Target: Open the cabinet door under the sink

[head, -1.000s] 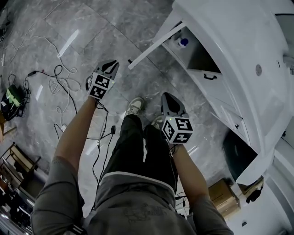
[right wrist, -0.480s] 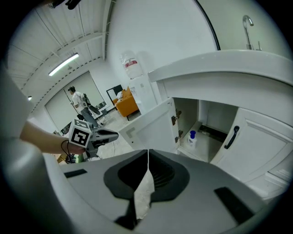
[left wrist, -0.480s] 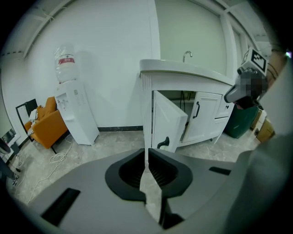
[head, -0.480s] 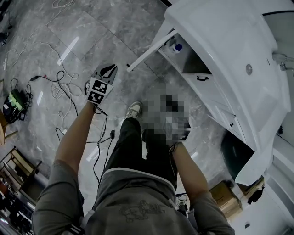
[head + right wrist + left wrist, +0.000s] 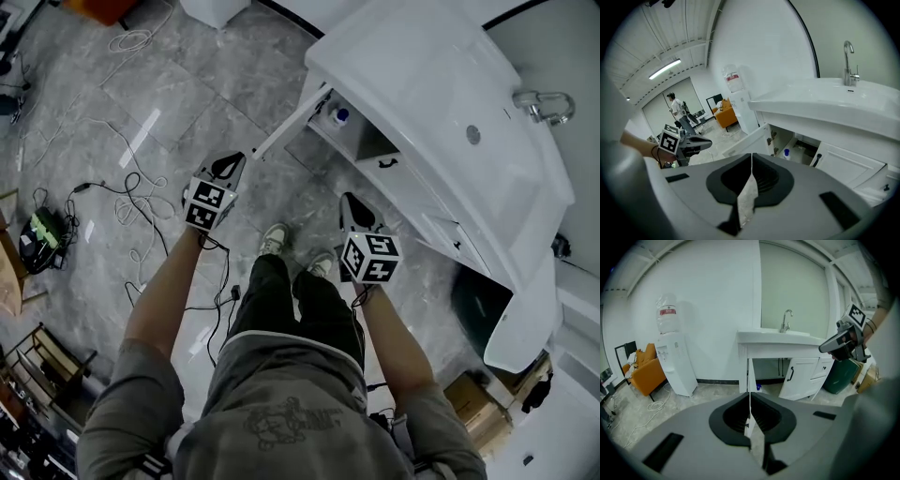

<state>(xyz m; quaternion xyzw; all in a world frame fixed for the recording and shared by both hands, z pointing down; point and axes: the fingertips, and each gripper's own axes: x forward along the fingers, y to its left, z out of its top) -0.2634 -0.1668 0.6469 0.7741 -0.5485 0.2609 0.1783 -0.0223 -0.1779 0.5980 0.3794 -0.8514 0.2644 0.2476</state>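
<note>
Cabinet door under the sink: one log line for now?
white cabinet door: open | left gripper: shut, empty | right gripper: shut, empty

access: cabinet door [image 5: 291, 123] stands wide, compartment [image 5: 367, 142] reachable | obstacle: bottle [image 5: 342, 115] inside | floor-left: loose cables [image 5: 128, 180]

Bottle [image 5: 341, 115] in cabinet [image 5: 371, 142]: label illegibly small
</note>
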